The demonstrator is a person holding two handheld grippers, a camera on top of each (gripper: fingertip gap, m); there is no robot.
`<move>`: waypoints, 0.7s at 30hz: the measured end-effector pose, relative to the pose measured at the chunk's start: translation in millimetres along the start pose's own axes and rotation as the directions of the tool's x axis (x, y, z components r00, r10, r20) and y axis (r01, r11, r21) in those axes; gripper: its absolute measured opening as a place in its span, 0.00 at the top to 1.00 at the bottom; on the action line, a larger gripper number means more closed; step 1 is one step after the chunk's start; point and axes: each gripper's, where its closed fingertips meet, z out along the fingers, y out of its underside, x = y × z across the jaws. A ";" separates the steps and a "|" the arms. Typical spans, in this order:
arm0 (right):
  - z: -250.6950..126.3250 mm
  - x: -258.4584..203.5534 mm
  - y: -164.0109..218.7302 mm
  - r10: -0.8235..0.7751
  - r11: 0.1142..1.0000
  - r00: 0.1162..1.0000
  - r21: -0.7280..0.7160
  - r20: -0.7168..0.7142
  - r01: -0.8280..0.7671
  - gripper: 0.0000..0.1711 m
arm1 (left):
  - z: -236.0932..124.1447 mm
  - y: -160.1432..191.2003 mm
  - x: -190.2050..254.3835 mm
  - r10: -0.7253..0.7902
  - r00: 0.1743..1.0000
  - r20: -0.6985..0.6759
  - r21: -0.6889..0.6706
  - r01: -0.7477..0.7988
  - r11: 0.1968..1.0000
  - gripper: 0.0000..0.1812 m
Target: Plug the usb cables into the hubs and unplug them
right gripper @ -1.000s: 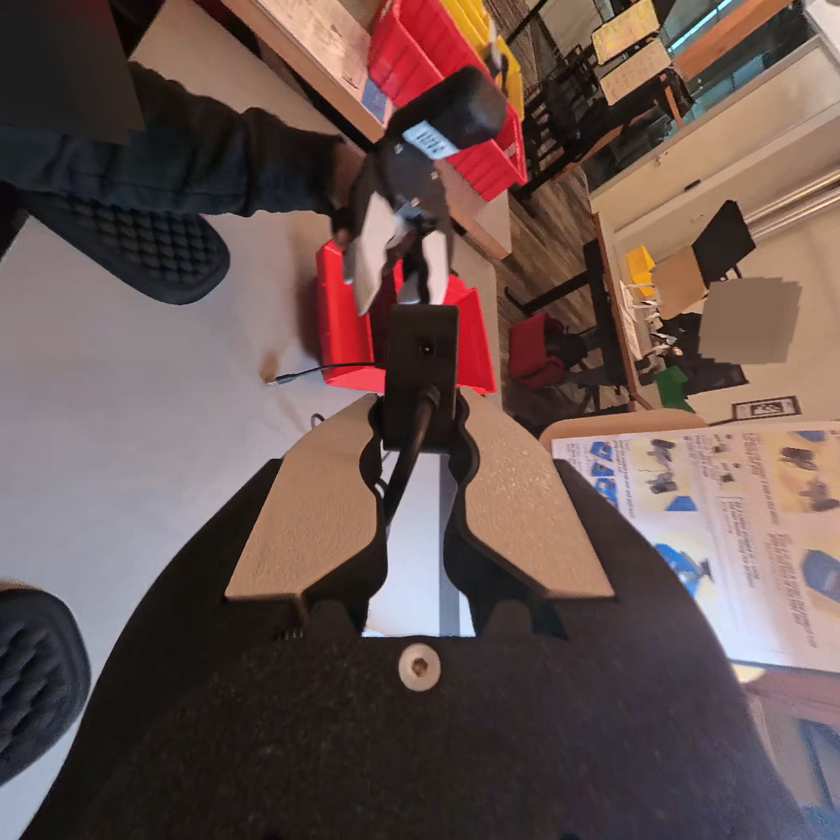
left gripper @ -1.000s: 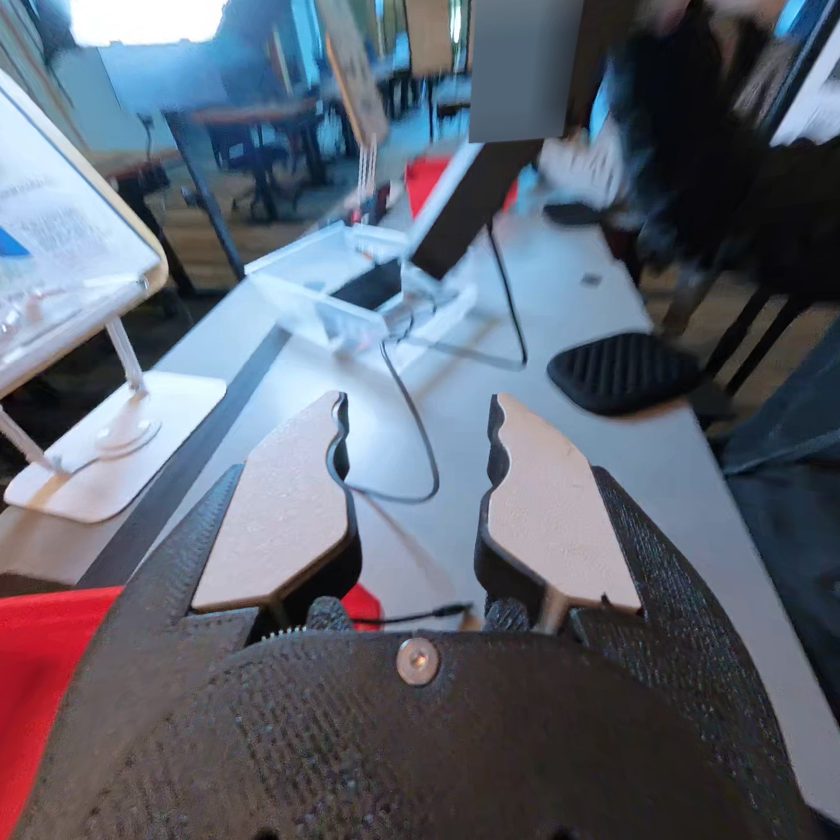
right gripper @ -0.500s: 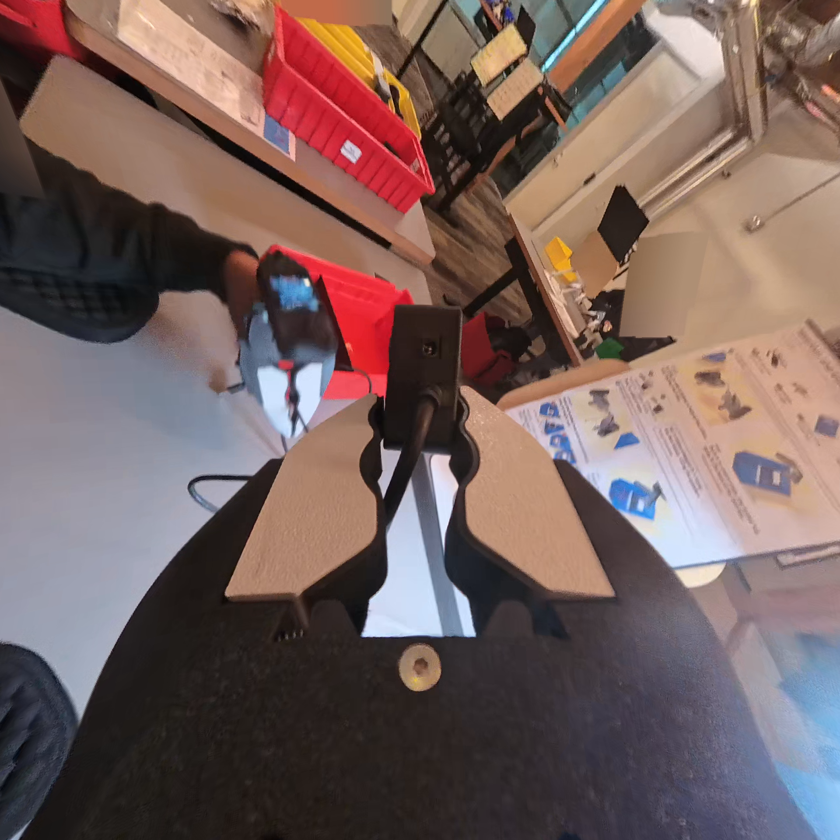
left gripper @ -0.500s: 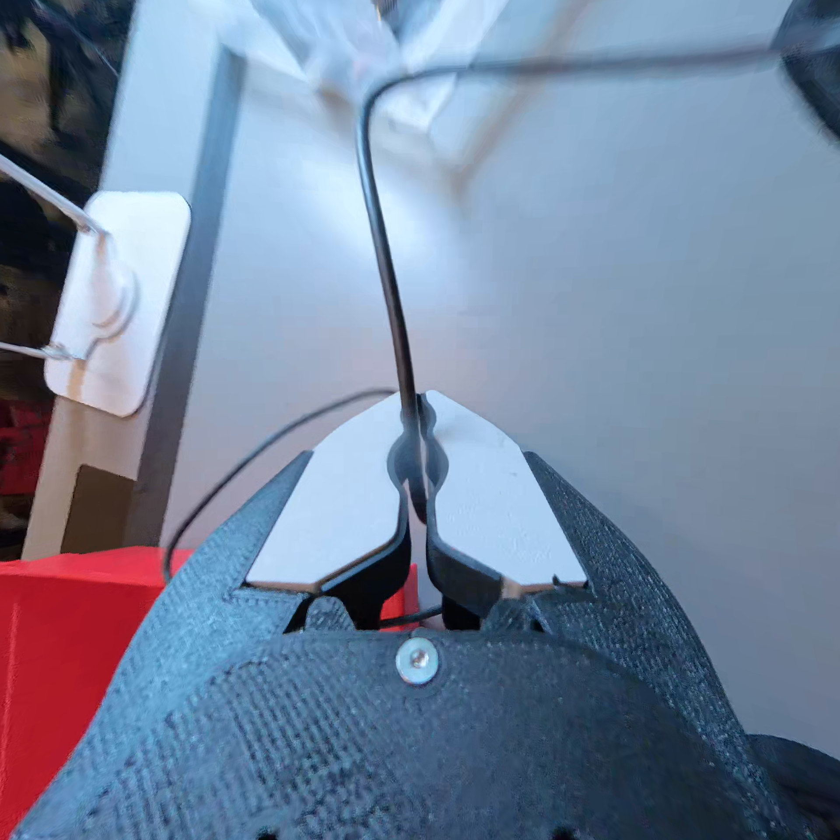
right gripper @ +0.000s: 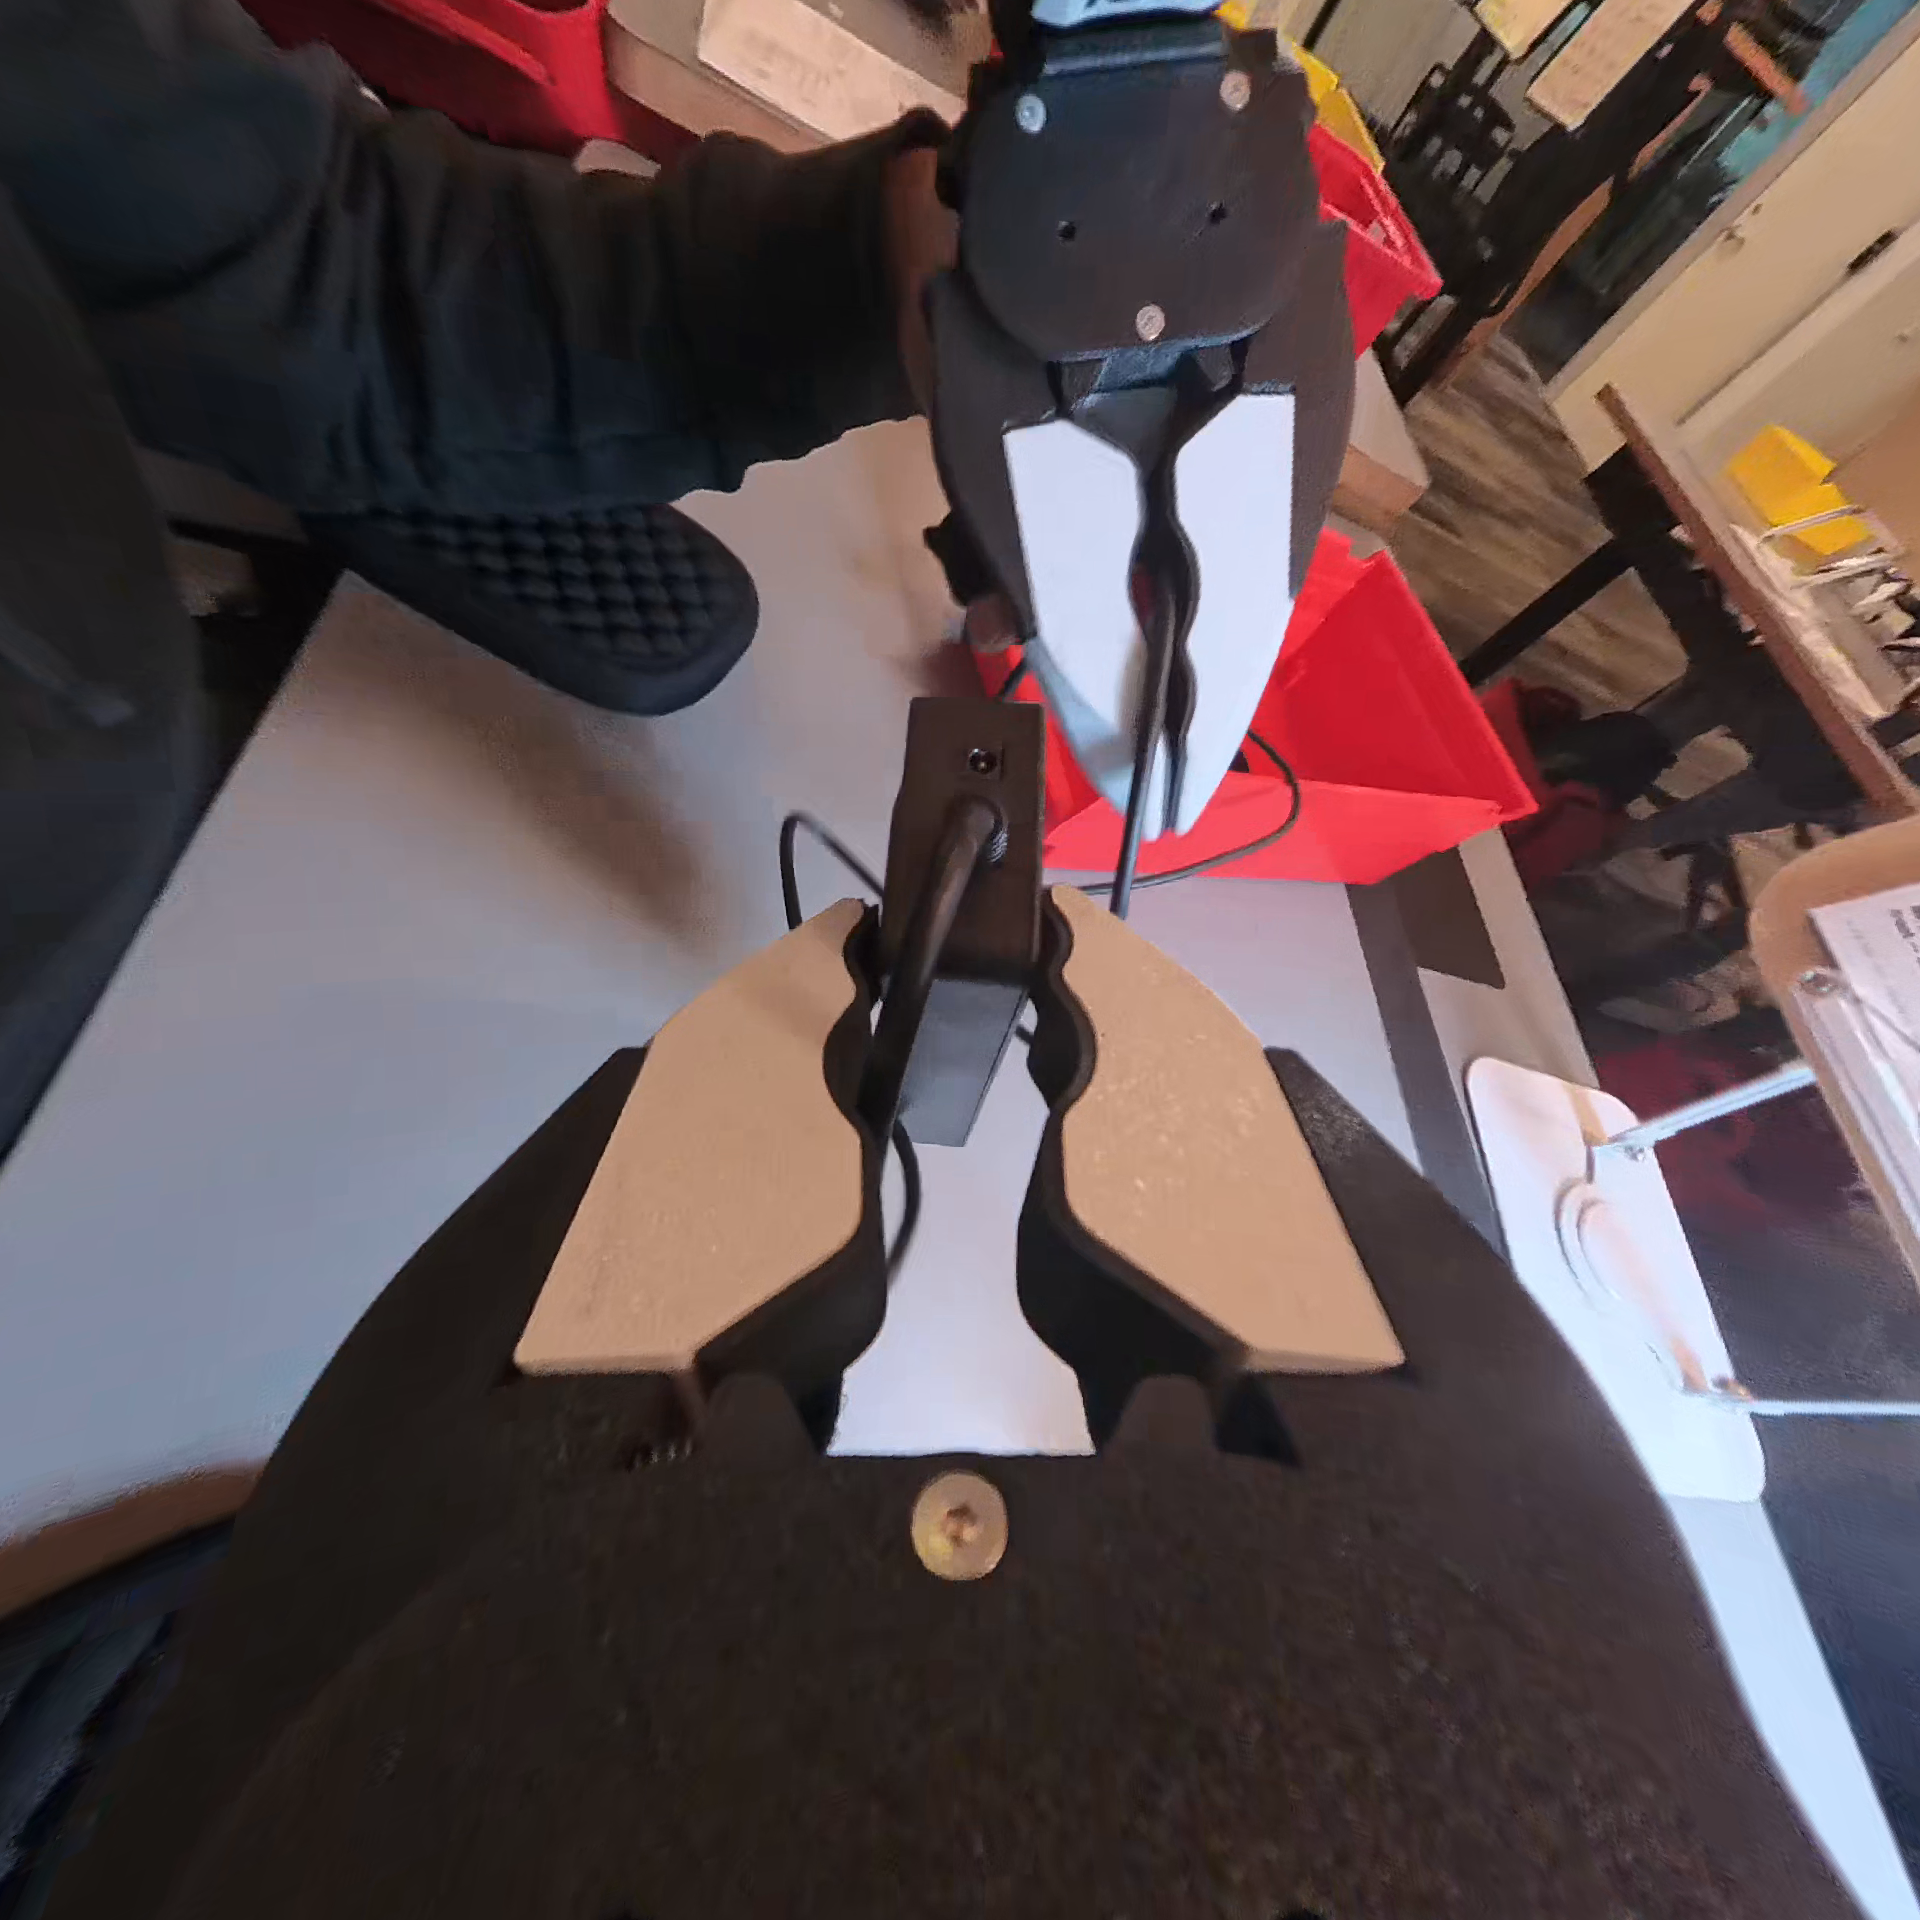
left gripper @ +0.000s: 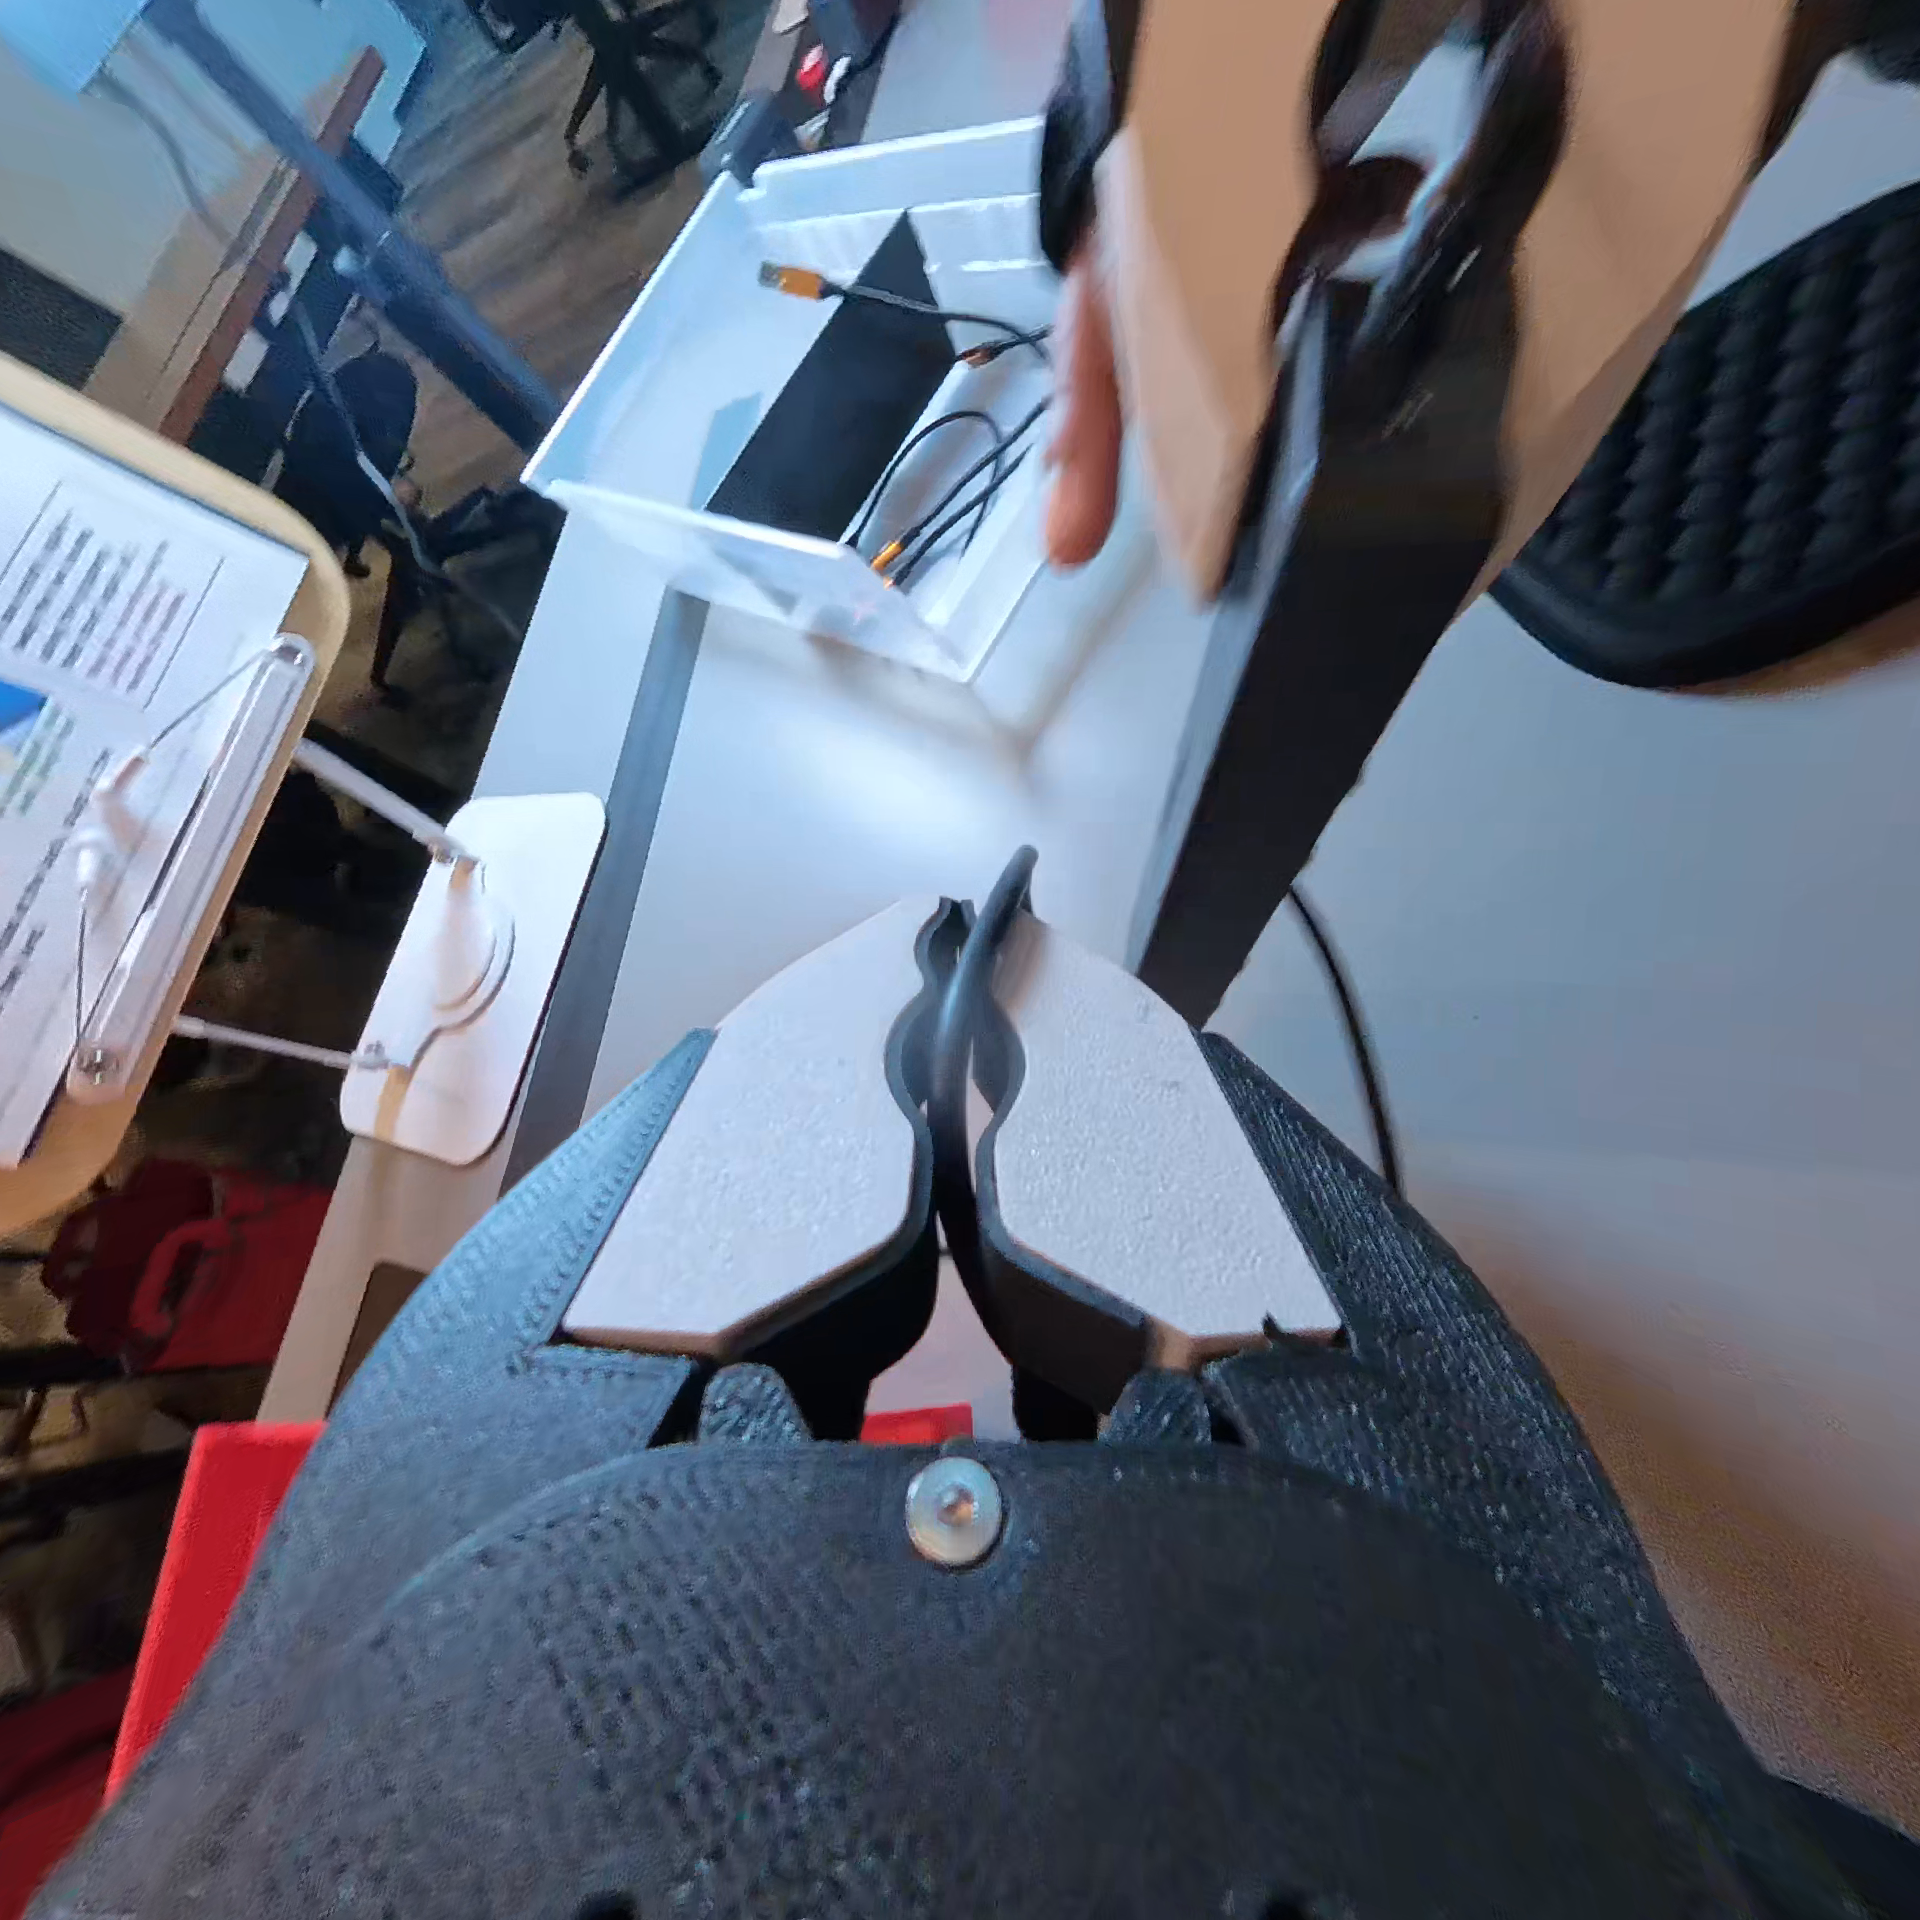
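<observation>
The left gripper (left gripper: 977, 935) has its jaws pinched nearly together on a thin black usb cable (left gripper: 961, 1023), which runs up the slot between the pads and curls out past the tips, beside the long black hub (left gripper: 1320, 665). The right gripper (right gripper: 956, 925) clamps that hub (right gripper: 971, 831) narrowly between its tips, the hub's own lead trailing back between the pads. No brand mark is readable on either.
</observation>
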 end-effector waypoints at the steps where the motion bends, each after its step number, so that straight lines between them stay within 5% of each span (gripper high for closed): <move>1: 8.0 -0.2 0.7 -0.012 1.000 1.000 0.004 -0.013 0.012 0.85 | 1.7 -4.1 5.0 0.020 1.000 -0.008 0.006 -0.020 1.000 1.00; 9: 38.8 2.1 6.4 -0.047 0.999 0.995 -0.016 -0.092 0.045 0.72 | -3.7 -21.2 38.7 0.096 0.984 -0.147 0.073 -0.086 0.994 1.00; 12: 42.6 -2.9 6.5 -0.007 1.000 0.999 0.015 -0.054 0.008 0.75 | -7.3 -23.7 51.3 0.120 0.971 -0.207 0.081 -0.106 0.991 1.00; 13: 41.8 -3.2 7.2 -0.010 1.000 0.999 0.019 -0.054 0.011 0.84 | -8.2 -23.3 53.5 0.113 0.969 -0.219 0.078 -0.098 0.992 1.00; 16: 42.2 -7.1 7.3 -0.014 1.000 0.999 0.004 -0.033 0.014 0.85 | -11.1 -22.1 56.7 0.108 0.963 -0.249 0.089 -0.089 0.992 1.00; 21: 24.4 6.7 -3.4 -0.070 0.997 0.996 -0.037 -0.064 0.068 0.85 | -46.7 -38.6 34.6 0.019 0.970 -0.244 0.237 0.040 0.971 0.77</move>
